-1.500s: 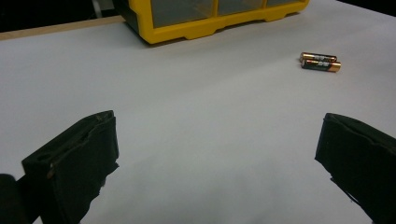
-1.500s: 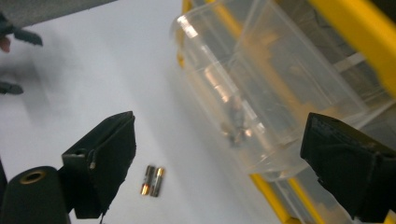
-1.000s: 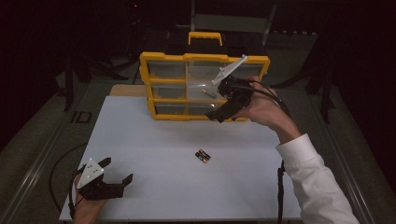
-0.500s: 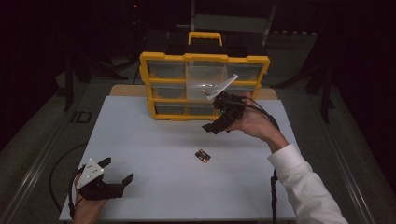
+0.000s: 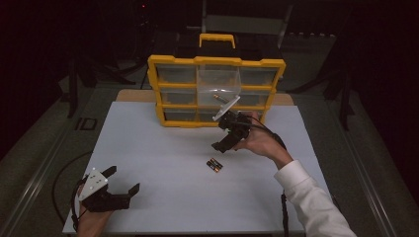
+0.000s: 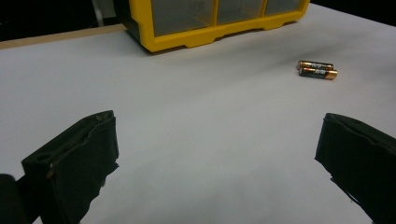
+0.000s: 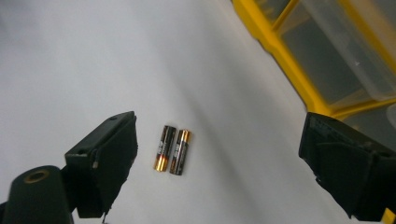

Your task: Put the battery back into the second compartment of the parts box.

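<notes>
Two AA batteries lie side by side on the white table, copper ends opposite. My right gripper hovers open just above and behind them. In the right gripper view the batteries sit between its spread jaws, closer to the left one, with nothing held. My left gripper rests open near the front left corner of the table. In the left gripper view the batteries lie far off at the upper right.
A yellow organizer with clear drawers stands at the back of the table. Its middle drawer is pulled out, and a battery-like thing lies inside. The organizer's base and edge show in the gripper views. Cables trail off the table's front.
My right gripper has come down and forward from the organizer's drawers to just above the two batteries. The left gripper has stayed put.
</notes>
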Available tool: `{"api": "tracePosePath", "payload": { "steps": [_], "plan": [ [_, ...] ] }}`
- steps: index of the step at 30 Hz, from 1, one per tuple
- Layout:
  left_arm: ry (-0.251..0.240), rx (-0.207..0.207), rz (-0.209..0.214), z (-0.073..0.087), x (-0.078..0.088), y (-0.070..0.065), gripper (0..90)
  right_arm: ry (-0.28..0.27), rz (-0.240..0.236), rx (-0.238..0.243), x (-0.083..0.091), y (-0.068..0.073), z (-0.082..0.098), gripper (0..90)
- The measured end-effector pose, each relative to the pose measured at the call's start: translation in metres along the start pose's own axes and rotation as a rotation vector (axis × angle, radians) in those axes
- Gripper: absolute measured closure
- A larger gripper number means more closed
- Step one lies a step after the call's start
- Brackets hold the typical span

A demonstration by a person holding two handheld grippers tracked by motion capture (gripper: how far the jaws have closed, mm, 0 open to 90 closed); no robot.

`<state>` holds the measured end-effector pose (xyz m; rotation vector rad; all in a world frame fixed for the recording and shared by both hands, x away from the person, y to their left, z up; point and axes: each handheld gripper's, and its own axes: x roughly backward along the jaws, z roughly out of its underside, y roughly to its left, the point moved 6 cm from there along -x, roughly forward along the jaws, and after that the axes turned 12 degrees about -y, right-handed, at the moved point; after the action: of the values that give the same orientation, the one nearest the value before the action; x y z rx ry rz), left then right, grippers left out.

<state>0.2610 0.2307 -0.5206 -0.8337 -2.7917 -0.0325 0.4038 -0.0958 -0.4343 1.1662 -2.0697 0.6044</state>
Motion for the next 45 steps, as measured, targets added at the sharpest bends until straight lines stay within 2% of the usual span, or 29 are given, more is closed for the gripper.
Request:
{"api": "tracePosePath", "payload": {
  "steps": [12,17,24,33,40,42,45],
  "plan": [
    [0.003,-0.004,0.003,0.000,-0.001,0.000,0.1,0.073,0.013,0.006,-0.031,0.005,0.026,14.1],
    [0.006,-0.005,0.005,0.001,-0.001,-0.001,0.1,0.126,0.001,0.023,-0.046,0.009,0.039,18.3],
    [0.005,-0.005,0.007,0.001,-0.001,-0.001,0.1,0.172,-0.013,0.029,-0.058,0.013,0.048,28.3],
    [0.009,-0.007,0.009,0.001,-0.001,-0.001,0.1,0.218,-0.055,0.028,-0.072,0.019,0.059,52.8],
    [0.008,-0.005,0.008,0.001,0.000,0.000,0.1,0.246,-0.075,0.007,-0.079,0.019,0.066,64.4],
    [0.010,-0.005,0.008,0.001,-0.001,0.000,0.1,0.260,-0.077,-0.009,-0.082,0.019,0.068,67.4],
    [0.011,-0.009,0.008,0.001,-0.001,-0.001,0.1,0.288,-0.052,0.002,-0.087,0.016,0.072,71.6]
  ]
}}
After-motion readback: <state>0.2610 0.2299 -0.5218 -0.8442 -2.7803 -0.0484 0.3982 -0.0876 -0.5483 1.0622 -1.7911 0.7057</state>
